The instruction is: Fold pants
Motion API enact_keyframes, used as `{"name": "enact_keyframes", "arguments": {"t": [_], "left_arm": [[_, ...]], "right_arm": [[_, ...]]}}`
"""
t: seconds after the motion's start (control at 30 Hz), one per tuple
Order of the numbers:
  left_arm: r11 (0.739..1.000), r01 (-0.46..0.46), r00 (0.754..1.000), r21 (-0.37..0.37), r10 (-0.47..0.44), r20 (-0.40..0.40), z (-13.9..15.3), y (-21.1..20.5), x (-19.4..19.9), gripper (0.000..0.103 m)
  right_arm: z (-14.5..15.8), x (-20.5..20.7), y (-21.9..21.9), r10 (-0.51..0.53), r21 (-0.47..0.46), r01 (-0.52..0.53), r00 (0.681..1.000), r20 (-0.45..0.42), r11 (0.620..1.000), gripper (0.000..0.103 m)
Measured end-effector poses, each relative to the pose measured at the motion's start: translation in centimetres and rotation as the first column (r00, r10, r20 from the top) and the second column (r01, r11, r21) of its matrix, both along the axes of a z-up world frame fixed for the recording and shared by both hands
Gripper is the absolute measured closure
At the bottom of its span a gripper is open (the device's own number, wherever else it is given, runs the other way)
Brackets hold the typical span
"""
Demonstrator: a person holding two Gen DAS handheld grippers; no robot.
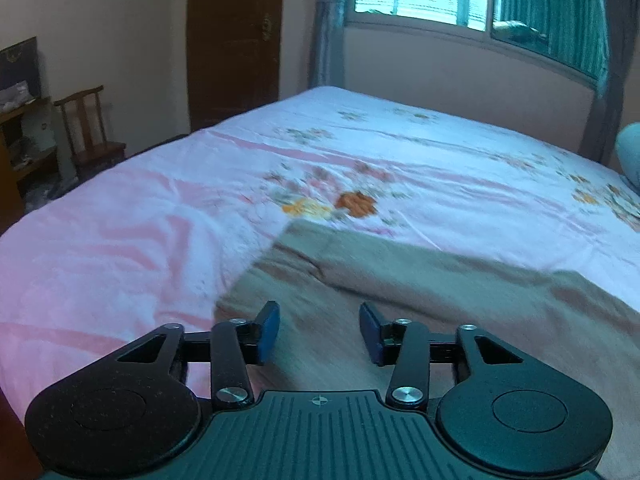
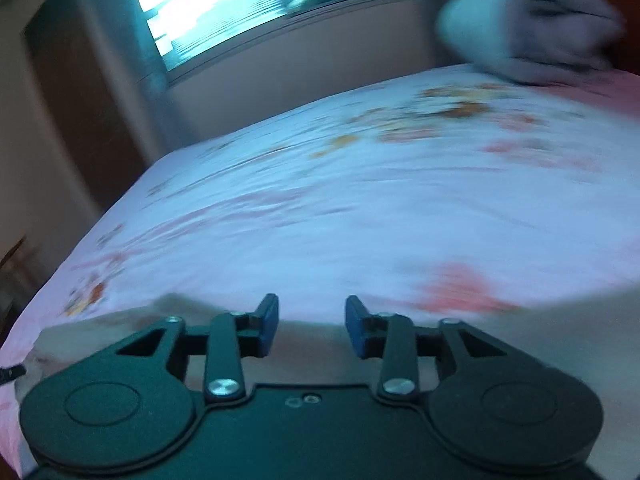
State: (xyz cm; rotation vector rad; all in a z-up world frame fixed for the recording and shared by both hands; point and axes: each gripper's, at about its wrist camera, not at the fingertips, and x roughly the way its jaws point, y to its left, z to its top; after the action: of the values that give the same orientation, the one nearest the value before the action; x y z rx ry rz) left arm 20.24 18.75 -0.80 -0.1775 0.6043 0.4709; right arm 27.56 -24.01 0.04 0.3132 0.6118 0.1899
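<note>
Left wrist view: left gripper [image 1: 319, 330] hangs over the tan pants [image 1: 420, 292], jaws spread apart, nothing between them. Pants lie flat on the near part of the floral bedsheet [image 1: 160, 216]. Wooden chair [image 1: 90, 128] far left by the door [image 1: 234, 40].

Right wrist view, blurred: right gripper [image 2: 312, 326] jaws likewise apart, empty, above the pants' far edge [image 2: 320, 344]. Grey pillow [image 2: 532, 28] far right.

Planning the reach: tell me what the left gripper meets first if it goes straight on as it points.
Likely the tan pants: the open left gripper points low over them, toward the floral bedsheet beyond. Blur leaves depth unclear.
</note>
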Motion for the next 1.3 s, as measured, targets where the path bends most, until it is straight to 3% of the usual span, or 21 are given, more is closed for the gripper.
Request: {"name": "enact_keyframes", "arguments": {"t": [0.13,0.2,0.27,0.3,0.5,0.63,0.83,0.9,0.93,0.97,1.03,1.07,1.2,1.23,1.3], "left_arm": [[0.999,0.045,0.999,0.011,-0.045,-0.004,0.1,-2.5,-0.5,0.046],[0.998,0.068,0.998,0.016,-0.068,0.000,0.2,-3.8,-0.6,0.039],[0.996,0.092,0.996,0.019,-0.092,0.014,0.3,-5.1,-0.8,0.025],[0.995,0.098,0.995,0.022,-0.098,0.017,0.2,-5.6,-0.8,0.024],[0.989,0.142,0.990,0.046,-0.141,-0.014,-0.6,-8.3,-0.4,0.022],[0.988,0.150,0.984,0.034,-0.146,-0.102,-2.8,-8.7,0.3,0.018],[0.987,0.150,0.985,0.062,-0.145,-0.089,-3.9,-9.4,-0.3,0.014],[0.988,0.142,0.986,0.067,-0.135,-0.100,-3.5,-9.7,-0.1,0.014],[0.988,0.145,0.986,0.061,-0.139,-0.092,-3.1,-10.0,0.0,0.014],[0.986,0.163,0.985,0.046,-0.160,-0.069,-2.6,-10.4,-0.1,0.014],[0.975,0.214,0.976,0.061,-0.211,-0.050,-2.0,-12.3,0.3,0.014],[0.968,0.239,0.970,0.076,-0.235,-0.055,-2.0,-13.1,0.5,0.014],[0.947,0.311,0.950,0.077,-0.306,-0.064,-1.8,-16.5,1.4,0.014],[0.944,0.319,0.947,0.077,-0.315,-0.068,-1.9,-17.1,1.5,0.014],[0.937,0.340,0.940,0.078,-0.335,-0.072,-1.9,-18.4,1.5,0.014]], "right_arm": [[0.1,-4.8,-8.0,-0.154,0.017,0.154,0.988,-0.004,0.988,0.069],[-0.1,-6.7,-11.3,-0.231,0.040,0.231,0.973,-0.003,0.972,0.068],[-0.6,-8.5,-14.4,-0.306,0.082,0.306,0.952,-0.012,0.949,0.068],[-0.9,-9.3,-16.0,-0.345,0.120,0.345,0.938,-0.018,0.931,0.068],[-3.9,-14.2,-24.0,-0.511,0.353,0.507,0.855,-0.090,0.786,0.066],[-7.3,-15.5,-27.2,-0.556,0.519,0.561,0.810,-0.185,0.645,0.066],[-11.1,-14.5,-27.8,-0.513,0.634,0.546,0.818,-0.260,0.548,0.067],[-12.3,-14.0,-28.2,-0.508,0.667,0.544,0.815,-0.277,0.509,0.072],[-12.5,-13.6,-28.4,-0.502,0.680,0.536,0.819,-0.276,0.500,0.086],[-12.4,-13.0,-28.3,-0.483,0.658,0.532,0.830,-0.281,0.533,0.102],[-10.5,-11.2,-27.3,-0.457,0.510,0.531,0.846,-0.274,0.677,0.102],[-9.3,-10.8,-26.9,-0.448,0.470,0.514,0.857,-0.254,0.718,0.102],[-2.9,-10.8,-26.1,-0.398,0.511,0.350,0.917,-0.017,0.785,0.103],[-1.6,-11.2,-25.6,-0.389,0.493,0.319,0.920,0.043,0.810,0.103],[-1.5,-11.4,-25.3,-0.398,0.437,0.334,0.915,0.063,0.835,0.103]]}}
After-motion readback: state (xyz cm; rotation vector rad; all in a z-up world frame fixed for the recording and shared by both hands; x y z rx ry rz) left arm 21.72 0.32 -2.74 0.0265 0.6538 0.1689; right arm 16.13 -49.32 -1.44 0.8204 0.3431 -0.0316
